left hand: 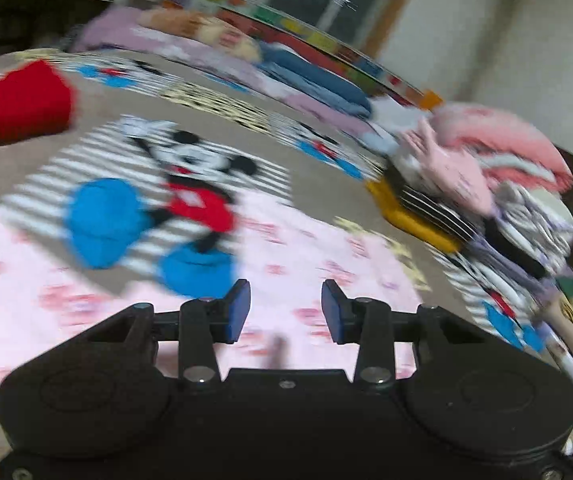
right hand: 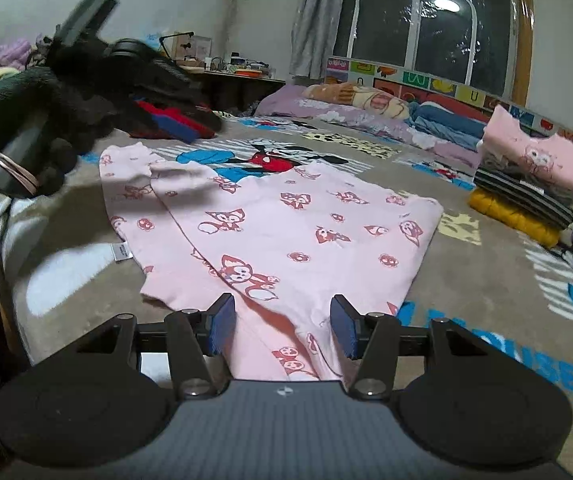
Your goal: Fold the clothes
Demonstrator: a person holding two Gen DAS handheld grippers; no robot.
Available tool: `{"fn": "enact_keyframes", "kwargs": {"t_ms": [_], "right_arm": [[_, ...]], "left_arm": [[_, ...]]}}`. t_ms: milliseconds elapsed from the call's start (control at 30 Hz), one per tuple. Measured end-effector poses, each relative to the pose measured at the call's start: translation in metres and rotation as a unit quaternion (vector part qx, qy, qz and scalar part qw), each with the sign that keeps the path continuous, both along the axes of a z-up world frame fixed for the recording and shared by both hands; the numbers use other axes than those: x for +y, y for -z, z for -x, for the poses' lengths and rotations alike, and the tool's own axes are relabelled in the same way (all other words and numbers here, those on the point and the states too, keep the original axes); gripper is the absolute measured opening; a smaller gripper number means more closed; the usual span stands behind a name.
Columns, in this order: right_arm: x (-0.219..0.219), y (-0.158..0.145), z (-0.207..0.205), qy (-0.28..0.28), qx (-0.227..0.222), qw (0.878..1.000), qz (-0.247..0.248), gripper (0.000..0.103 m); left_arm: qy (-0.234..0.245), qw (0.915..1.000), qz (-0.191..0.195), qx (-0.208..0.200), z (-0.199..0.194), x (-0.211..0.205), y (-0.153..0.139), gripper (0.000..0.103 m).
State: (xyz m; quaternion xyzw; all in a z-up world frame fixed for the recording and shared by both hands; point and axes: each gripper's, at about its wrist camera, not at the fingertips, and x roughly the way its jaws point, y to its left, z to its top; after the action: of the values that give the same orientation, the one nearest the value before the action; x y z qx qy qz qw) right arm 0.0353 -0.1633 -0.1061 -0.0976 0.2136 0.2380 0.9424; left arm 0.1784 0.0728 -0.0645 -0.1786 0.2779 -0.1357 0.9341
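A pink garment with red cartoon prints [right hand: 286,224] lies spread flat on a grey Mickey Mouse blanket [right hand: 466,272]. My right gripper [right hand: 282,326] is open, low over the garment's near end, with a strip of the pink cloth running between its blue pads [right hand: 222,326]. My left gripper [left hand: 285,310] is open and empty above the pink garment [left hand: 306,256]; that view is motion-blurred. In the right wrist view the left gripper [right hand: 174,120], held in a black-gloved hand, hovers above the garment's far left corner.
A stack of folded clothes [right hand: 526,184] with a pink top and yellow bottom sits at the right. A red folded garment [left hand: 14,104] lies at the far left. Pillows and blue bedding [right hand: 406,116] line the headboard. A desk [right hand: 238,76] stands behind.
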Motion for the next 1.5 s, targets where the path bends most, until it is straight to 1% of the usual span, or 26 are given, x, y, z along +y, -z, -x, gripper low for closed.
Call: {"fn": "enact_keyframes", "kwargs": {"t_ms": [100,200,300,467,700,800,933,967,1000,1033,1067,1100,1133,1200,1233,1267,1300,1333,1400,1500], "right_arm": [[-0.004,0.001,-0.003,0.0,0.008,1.0,-0.015,0.054],[-0.01,0.004,-0.007,0.003,0.018,0.999,-0.03,0.055],[-0.013,0.006,-0.009,0.005,0.024,0.999,-0.043,0.058],[-0.015,0.006,-0.013,0.003,0.028,0.998,-0.061,0.058],[-0.019,0.009,-0.019,-0.007,0.038,0.996,-0.078,0.061],[-0.018,0.011,-0.02,-0.01,0.041,0.996,-0.082,0.063],[-0.018,0.011,-0.021,-0.012,0.042,0.995,-0.086,0.064],[-0.018,0.012,-0.021,-0.012,0.043,0.995,-0.088,0.064],[-0.018,0.012,-0.021,-0.012,0.043,0.995,-0.089,0.064],[-0.018,0.012,-0.022,-0.011,0.044,0.995,-0.091,0.064],[-0.018,0.013,-0.022,-0.011,0.045,0.995,-0.091,0.064],[-0.018,0.013,-0.022,-0.011,0.046,0.995,-0.092,0.064],[-0.018,0.013,-0.022,-0.012,0.047,0.995,-0.092,0.064],[-0.018,0.013,-0.023,-0.013,0.05,0.994,-0.093,0.065],[-0.018,0.013,-0.023,-0.013,0.052,0.994,-0.093,0.065],[-0.019,0.013,-0.023,-0.014,0.054,0.994,-0.093,0.065],[-0.019,0.013,-0.022,-0.015,0.056,0.994,-0.093,0.065],[-0.018,0.014,-0.022,-0.017,0.058,0.994,-0.09,0.065],[-0.015,0.014,-0.02,-0.021,0.056,0.995,-0.077,0.066],[-0.011,0.014,-0.017,-0.025,0.051,0.997,-0.06,0.067]], "left_arm": [[0.04,0.999,0.015,0.014,-0.033,-0.033,-0.004,0.037],[0.072,0.9956,0.04,0.044,-0.076,-0.058,-0.001,0.037],[0.09,0.9919,0.047,0.077,-0.115,-0.08,0.007,0.037],[0.097,0.9868,0.054,0.118,-0.159,-0.103,0.024,0.037],[0.094,0.9817,0.093,0.136,-0.194,-0.111,0.039,0.037],[0.099,0.9795,0.103,0.142,-0.201,-0.116,0.045,0.036],[0.097,0.9751,0.135,0.147,-0.207,-0.114,0.056,0.035],[0.095,0.9749,0.138,0.146,-0.208,-0.114,0.057,0.035],[0.094,0.9747,0.141,0.146,-0.208,-0.113,0.058,0.033],[0.093,0.9747,0.143,0.145,-0.209,-0.113,0.059,0.027],[0.094,0.9752,0.139,0.145,-0.209,-0.114,0.059,0.023],[0.096,0.9756,0.135,0.145,-0.21,-0.115,0.058,0.009],[0.102,0.9765,0.127,0.141,-0.21,-0.117,0.055,0.001],[0.111,0.9824,0.099,0.113,-0.205,-0.121,0.039,0.0],[0.116,0.985,0.089,0.091,-0.202,-0.122,0.029,0.0],[0.117,0.9877,0.071,0.075,-0.201,-0.125,0.018,0.0],[0.116,0.99,0.045,0.067,-0.201,-0.129,0.012,0.0],[0.118,0.9907,0.025,0.063,-0.202,-0.132,0.008,0.0],[0.124,0.9901,-0.001,0.065,-0.205,-0.138,0.007,0.0],[0.112,0.9903,-0.034,0.074,-0.207,-0.14,0.017,0.0]]}}
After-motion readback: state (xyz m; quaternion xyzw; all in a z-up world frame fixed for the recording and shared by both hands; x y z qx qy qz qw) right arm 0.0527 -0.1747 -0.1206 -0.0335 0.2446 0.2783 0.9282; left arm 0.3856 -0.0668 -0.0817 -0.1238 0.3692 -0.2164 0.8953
